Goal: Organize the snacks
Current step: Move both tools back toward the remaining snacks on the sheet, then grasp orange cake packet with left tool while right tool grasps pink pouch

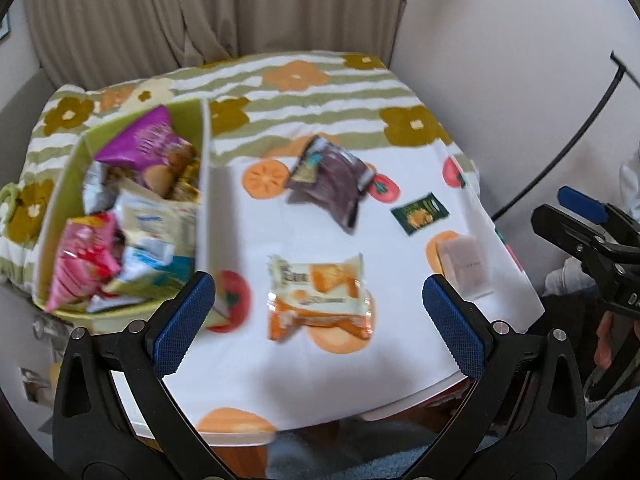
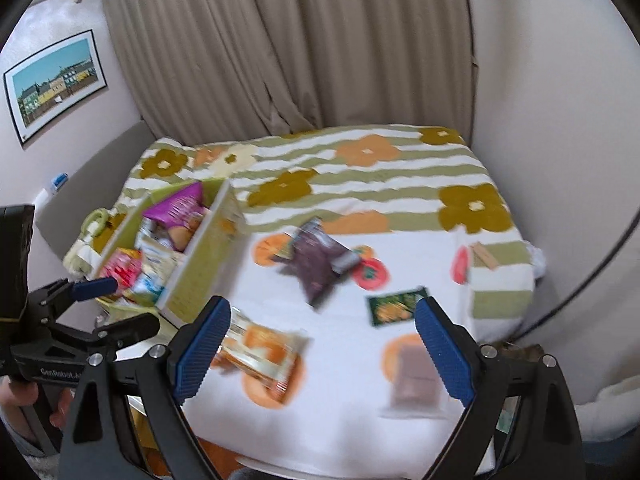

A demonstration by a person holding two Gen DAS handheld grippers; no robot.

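Left claw (image 1: pixel 318 308) spread wide and empty over the orange snack packet (image 1: pixel 320 296), right claw (image 2: pixel 322 344) likewise wide and empty, snack box (image 1: pixel 204 184) left of the packet, dark bag (image 1: pixel 330 186) beyond it.

Both wrist cameras look down at the table (image 1: pixel 320 380) from its near edge, left camera nearer, sharing the snack box (image 1: pixel 204 184) and packets.

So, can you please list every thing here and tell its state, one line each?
left gripper: open, holds nothing
right gripper: open, holds nothing
green box: open, full of snacks
orange packet: flat on table
dark purple bag: on table, outside box
small green packet: flat on table
pale packet: flat, near table edge
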